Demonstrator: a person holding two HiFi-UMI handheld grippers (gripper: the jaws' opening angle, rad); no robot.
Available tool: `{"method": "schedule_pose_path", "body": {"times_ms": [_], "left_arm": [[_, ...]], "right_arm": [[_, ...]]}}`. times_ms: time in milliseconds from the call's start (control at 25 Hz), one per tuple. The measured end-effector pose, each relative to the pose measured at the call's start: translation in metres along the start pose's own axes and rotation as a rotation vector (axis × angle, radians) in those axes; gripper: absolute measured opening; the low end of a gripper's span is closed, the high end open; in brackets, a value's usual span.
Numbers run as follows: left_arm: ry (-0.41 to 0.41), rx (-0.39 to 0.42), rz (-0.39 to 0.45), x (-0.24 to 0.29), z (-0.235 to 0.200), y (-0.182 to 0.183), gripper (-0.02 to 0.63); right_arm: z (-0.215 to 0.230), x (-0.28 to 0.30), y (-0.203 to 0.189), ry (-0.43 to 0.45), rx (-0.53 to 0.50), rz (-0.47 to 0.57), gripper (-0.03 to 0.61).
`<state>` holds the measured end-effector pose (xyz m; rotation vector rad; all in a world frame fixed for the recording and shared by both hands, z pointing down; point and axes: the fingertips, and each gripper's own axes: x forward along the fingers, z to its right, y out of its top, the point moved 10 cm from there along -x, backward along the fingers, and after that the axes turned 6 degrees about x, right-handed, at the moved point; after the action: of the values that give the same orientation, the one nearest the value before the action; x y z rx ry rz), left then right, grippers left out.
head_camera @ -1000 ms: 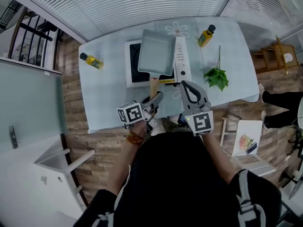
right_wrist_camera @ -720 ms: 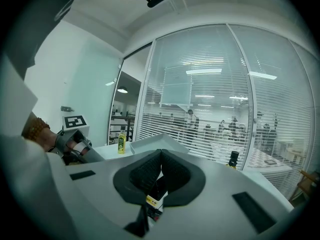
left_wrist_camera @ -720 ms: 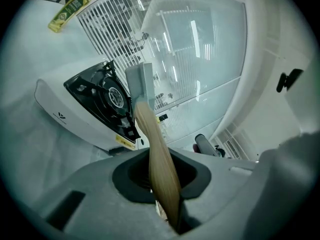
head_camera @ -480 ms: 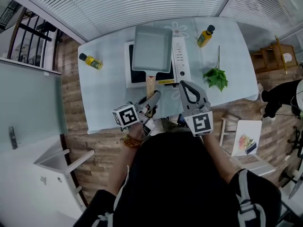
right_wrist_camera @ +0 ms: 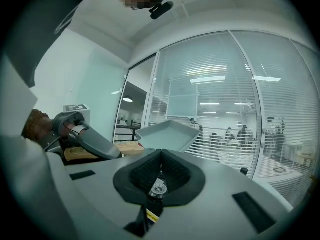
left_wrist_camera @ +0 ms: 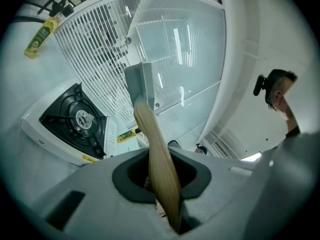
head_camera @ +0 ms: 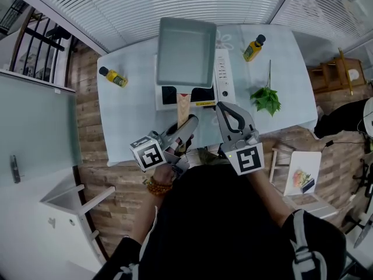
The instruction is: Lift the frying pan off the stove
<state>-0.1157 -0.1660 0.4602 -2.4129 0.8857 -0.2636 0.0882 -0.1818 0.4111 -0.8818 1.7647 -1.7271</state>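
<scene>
Pale blue table [head_camera: 131,121] backs onto a glass wall with blinds; my torso cuts off its near edge in the head view. Left gripper [head_camera: 187,123] is clenched on the wooden handle [head_camera: 183,104] of the frying pan [head_camera: 185,51]. The handle's near end is buried between the jaws, so I can't see how much sticks out behind. Pan is in the air, off the stove [head_camera: 224,69]. From the head view it covers most of the burner and I can't judge the gap, but the left gripper view shows the burner [left_wrist_camera: 75,119] bare, with the pan up and clear of it. Right gripper [head_camera: 222,106] is clamped shut on nothing, near the stove's front corner and apart from the handle. Pan's far rim overlaps the table's far edge, toward the blinds. Open table left of the stove up to a yellow bottle [head_camera: 113,76]. Right side is tighter: second bottle [head_camera: 253,45] and leafy greens [head_camera: 267,98].
</scene>
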Motion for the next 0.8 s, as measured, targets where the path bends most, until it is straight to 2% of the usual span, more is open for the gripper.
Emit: {"method": "schedule_pose_path", "body": {"times_ms": [280,600,800], "left_arm": [[-0.02,0.041,0.018,-0.007,0.023,0.013,0.054],[-0.055,0.048,0.002,-0.011,0.03,0.015,0.054],[-0.065,0.057,0.006,-0.009,0.035,0.016,0.054]], "right_arm": [[-0.013,0.002,0.025,0.038,0.018,0.053,0.003],[-0.026,0.005,0.029,0.063,0.018,0.065,0.003],[-0.023,0.001,0.03,0.049,0.018,0.057,0.002]]}}
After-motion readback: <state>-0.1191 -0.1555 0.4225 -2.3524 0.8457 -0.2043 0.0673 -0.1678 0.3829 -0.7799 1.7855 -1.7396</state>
